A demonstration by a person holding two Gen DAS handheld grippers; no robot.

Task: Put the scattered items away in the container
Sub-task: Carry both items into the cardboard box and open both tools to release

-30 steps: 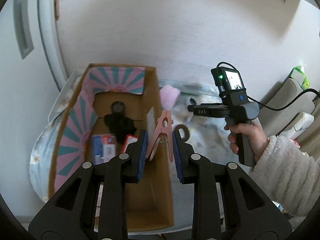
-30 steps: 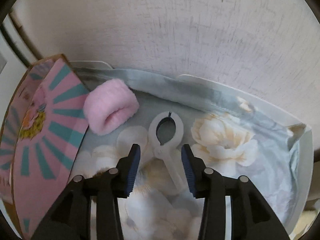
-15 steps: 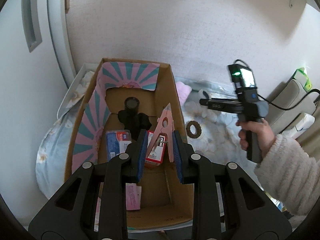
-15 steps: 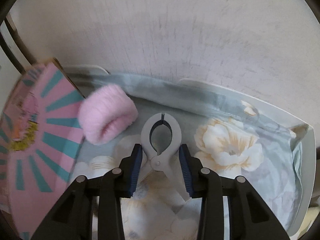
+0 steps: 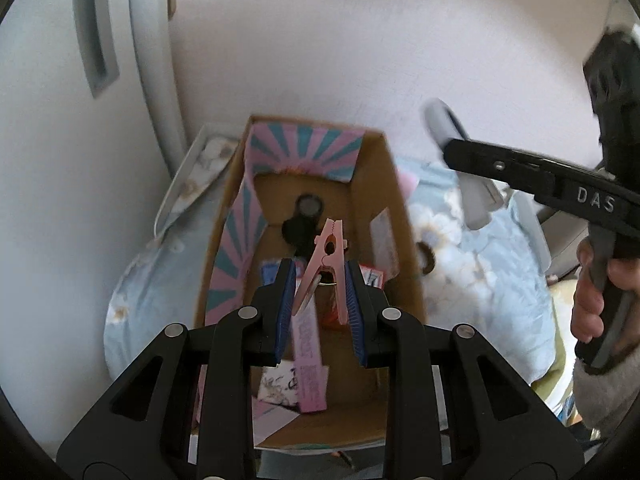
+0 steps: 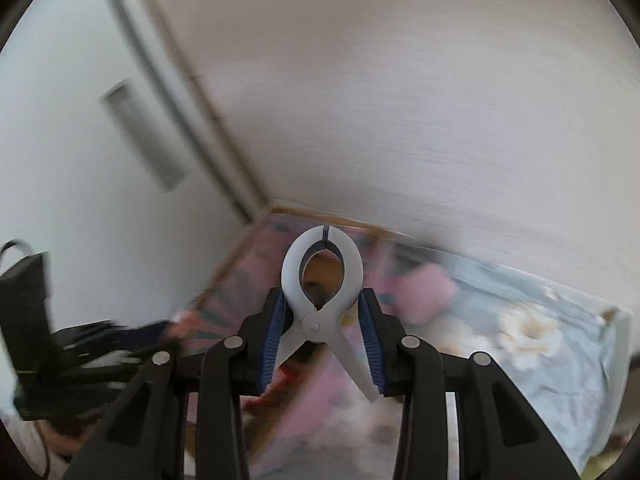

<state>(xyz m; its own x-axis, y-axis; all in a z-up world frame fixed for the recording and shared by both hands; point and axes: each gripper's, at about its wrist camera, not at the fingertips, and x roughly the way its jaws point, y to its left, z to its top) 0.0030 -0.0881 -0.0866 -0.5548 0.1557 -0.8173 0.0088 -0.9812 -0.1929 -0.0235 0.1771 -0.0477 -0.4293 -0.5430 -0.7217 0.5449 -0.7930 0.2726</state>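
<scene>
Both grippers are loaded, and the cardboard box (image 5: 384, 184) is the spot to watch. The left gripper (image 5: 320, 292) hangs above the box's open top, tilted steeply down, pinching a pink clothespin (image 5: 326, 264) by its legs, tip pointing at the box's far end. Below it, inside the box, lie a black object (image 5: 302, 220), a pink packet (image 5: 310, 360) and some cards. The right gripper (image 6: 322, 332) is up in the air to the right of the box, also tilted down, its blue pads clamped on a grey clip (image 6: 322, 280) just below the ring-shaped mouth, handles trailing back. Its jaws have just been closing, and the clip sits firmly between them. The person's hand (image 5: 600, 292) wraps the right gripper's handle, fuzzy sleeve at the wrist.

Now the risks. The right wrist view is smeared with blur, so that hand looks to be travelling fast; a quick swing toward the box could clip the box's right wall or the left gripper parked over it. The clothespin is held only at its splayed legs, so squeezing harder might spring it open and flick it out past the box rim. On the flowered cloth (image 5: 472, 264) right of the box, a brown ring (image 5: 426, 258) and a pink fluffy band (image 6: 430, 292) are not yet tidied away.
</scene>
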